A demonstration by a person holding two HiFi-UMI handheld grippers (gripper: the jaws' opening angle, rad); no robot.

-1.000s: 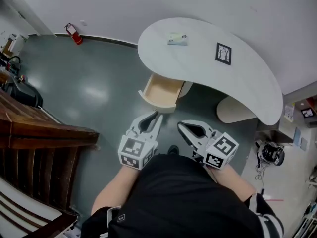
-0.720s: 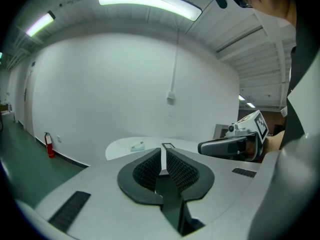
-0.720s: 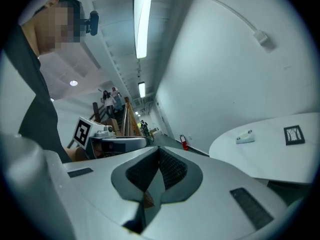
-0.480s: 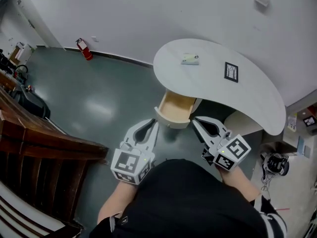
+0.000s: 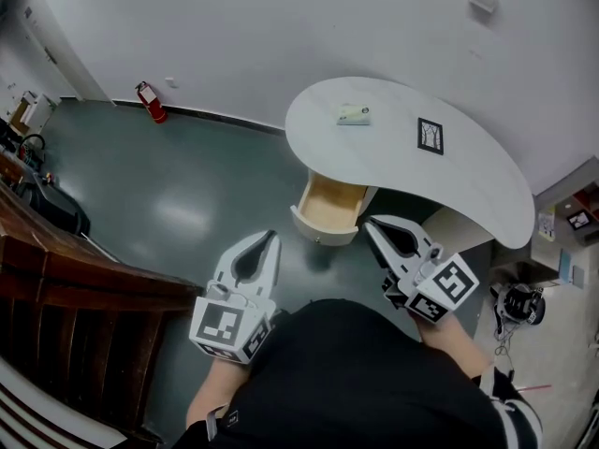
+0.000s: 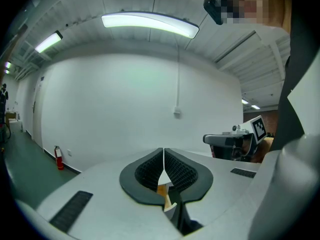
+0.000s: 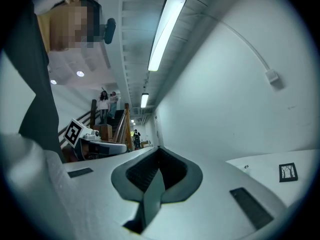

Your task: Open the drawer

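The light wooden drawer (image 5: pixel 329 204) stands pulled out from under the white kidney-shaped table (image 5: pixel 393 157); its inside looks empty. My left gripper (image 5: pixel 271 236) hangs over the dark floor to the left of and nearer than the drawer front. Its jaws have just come together, tips touching with nothing between them (image 6: pixel 163 151). My right gripper (image 5: pixel 372 223) is just right of the drawer front, apart from it. It is shut and empty too (image 7: pixel 160 150). Both point roughly level toward the white wall.
A small pale box (image 5: pixel 354 114) and a black-framed marker card (image 5: pixel 430 136) lie on the tabletop. The table's round foot (image 5: pixel 449 227) sits right of the drawer. A red fire extinguisher (image 5: pixel 150 101) stands by the wall; a dark wooden stair rail (image 5: pixel 84 288) fills the left side.
Both grippers have drawn back from the drawer front and risen. The left one shifted left and its jaws closed. The drawer stays open.
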